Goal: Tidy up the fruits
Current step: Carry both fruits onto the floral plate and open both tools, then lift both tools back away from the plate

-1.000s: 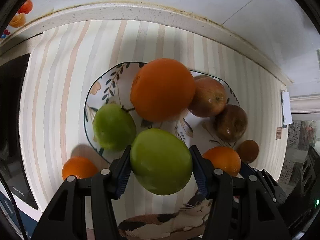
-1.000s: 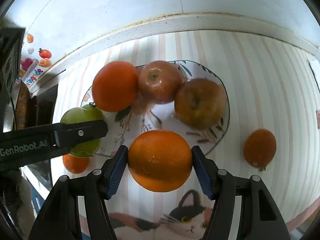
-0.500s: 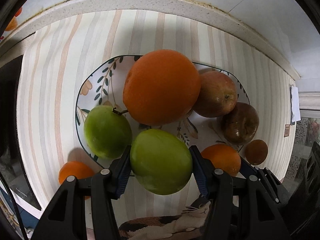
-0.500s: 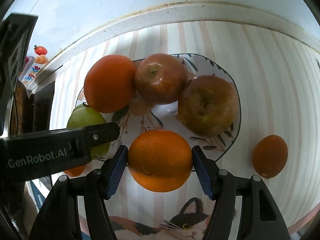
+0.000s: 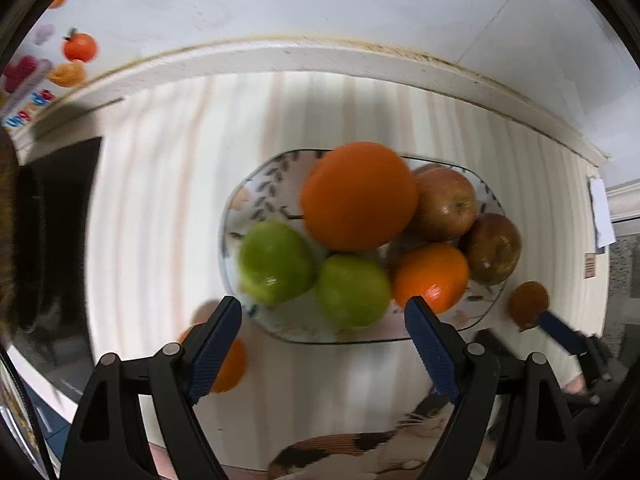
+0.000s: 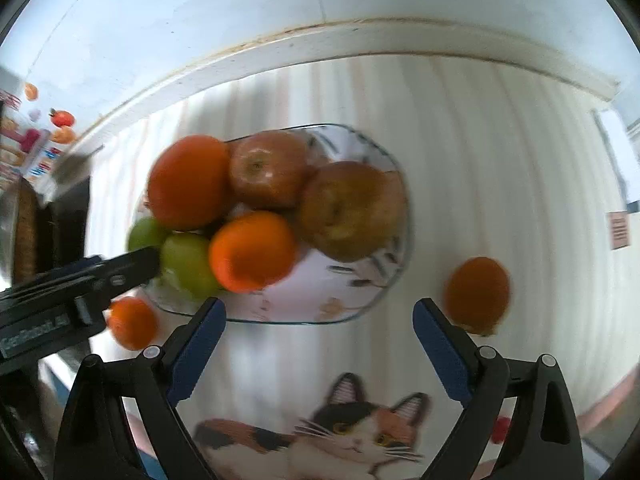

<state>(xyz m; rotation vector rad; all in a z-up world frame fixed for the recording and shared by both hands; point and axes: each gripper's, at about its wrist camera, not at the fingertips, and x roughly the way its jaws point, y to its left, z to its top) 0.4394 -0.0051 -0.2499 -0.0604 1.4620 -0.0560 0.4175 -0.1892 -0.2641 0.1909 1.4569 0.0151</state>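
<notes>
A leaf-patterned plate (image 5: pixel 256 184) (image 6: pixel 360 304) holds a large orange (image 5: pixel 358 196) (image 6: pixel 188 182), two green apples (image 5: pixel 276 262) (image 5: pixel 354 290) (image 6: pixel 186 264), a smaller orange (image 5: pixel 430 274) (image 6: pixel 252 252) and two reddish apples (image 5: pixel 446 204) (image 5: pixel 492 248) (image 6: pixel 268 174) (image 6: pixel 344 210). My left gripper (image 5: pixel 324 348) is open and empty, just short of the plate's near rim. My right gripper (image 6: pixel 320 348) is open and empty, also just short of the plate. One small orange (image 5: pixel 224 364) (image 6: pixel 130 322) lies on the mat left of the plate, another (image 5: pixel 528 304) (image 6: pixel 476 290) to its right.
The striped mat (image 5: pixel 168 200) with a cat picture (image 6: pixel 352 436) lies on a counter against a white wall (image 5: pixel 320 8). A dark appliance (image 5: pixel 52 240) stands at the left. The left gripper's body (image 6: pixel 60 300) shows at the left of the right wrist view.
Both grippers opened and pulled back. The green apple left the left gripper and the orange left the right gripper; both now rest on the plate.
</notes>
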